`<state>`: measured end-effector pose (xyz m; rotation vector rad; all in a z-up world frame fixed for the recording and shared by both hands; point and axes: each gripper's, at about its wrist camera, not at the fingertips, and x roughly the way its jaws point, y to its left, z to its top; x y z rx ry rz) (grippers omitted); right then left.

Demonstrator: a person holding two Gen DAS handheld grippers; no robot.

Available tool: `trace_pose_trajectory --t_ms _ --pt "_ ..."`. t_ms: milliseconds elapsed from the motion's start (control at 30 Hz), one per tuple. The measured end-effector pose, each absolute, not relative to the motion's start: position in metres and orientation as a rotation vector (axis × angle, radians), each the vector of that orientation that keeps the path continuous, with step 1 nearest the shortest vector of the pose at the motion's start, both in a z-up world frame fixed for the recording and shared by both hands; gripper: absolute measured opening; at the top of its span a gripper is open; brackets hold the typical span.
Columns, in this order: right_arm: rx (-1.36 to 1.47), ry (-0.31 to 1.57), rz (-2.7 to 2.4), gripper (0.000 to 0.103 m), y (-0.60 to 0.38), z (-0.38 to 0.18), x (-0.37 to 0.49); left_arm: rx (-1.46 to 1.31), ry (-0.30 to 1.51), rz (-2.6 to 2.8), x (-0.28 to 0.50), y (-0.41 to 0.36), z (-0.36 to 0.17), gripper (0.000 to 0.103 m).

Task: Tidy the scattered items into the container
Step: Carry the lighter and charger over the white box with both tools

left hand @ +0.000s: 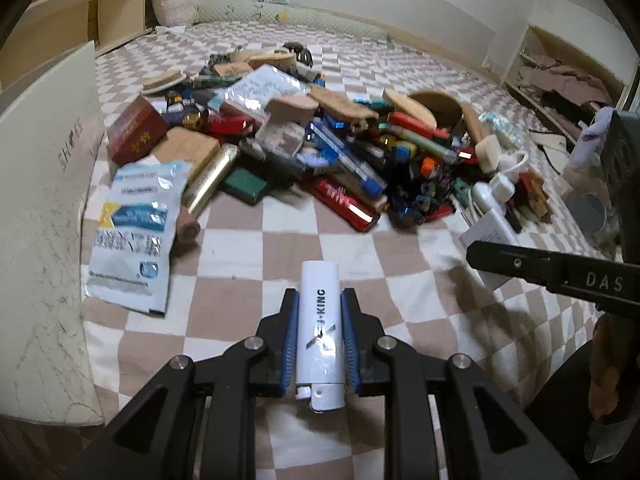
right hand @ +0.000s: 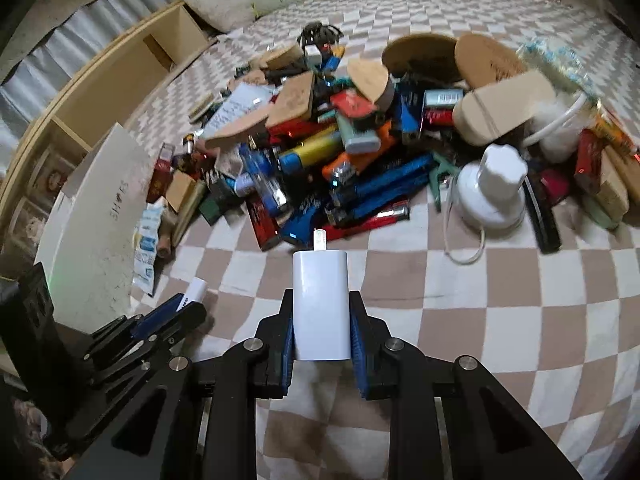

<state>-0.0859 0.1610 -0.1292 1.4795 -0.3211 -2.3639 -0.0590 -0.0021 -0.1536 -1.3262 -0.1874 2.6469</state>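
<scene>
1. My left claw point(left hand: 319, 310) pinches a white lighter point(left hand: 320, 328) between its blue pads, above the checkered bedspread point(left hand: 248, 248).
2. The lighter's long axis runs 12 to 6 o'clock, valve end at 6; black lettering runs along its glossy body.
3. My right claw point(right hand: 321, 312) clamps a white charger block point(right hand: 320, 304), its plug tip at 12.
4. The cluttered pile point(left hand: 304, 140) lies at 12; the white box point(left hand: 44, 216) at 9.
</scene>
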Motion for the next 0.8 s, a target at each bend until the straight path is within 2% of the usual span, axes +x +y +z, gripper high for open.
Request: trace_pose_trajectory --t_ms 200,367,800 --pt "1.443 -0.357 -2.396 0.025 0.169 -0.115 -0.088 -1.221 -0.218 2.678 -0.063 -0.007 -0.122 0.021" --pt "1.323 -0.383 -2.440 0.025 0.167 -0.083 -0.091 -1.106 -0.229 2.711 -0.067 -0.016 -0.087 0.021" --pt "1.067 -0.282 -2.489 0.025 0.124 0.007 -0.084 -0.889 -0.252 2.809 -0.051 -0.056 -0.005 0.021"
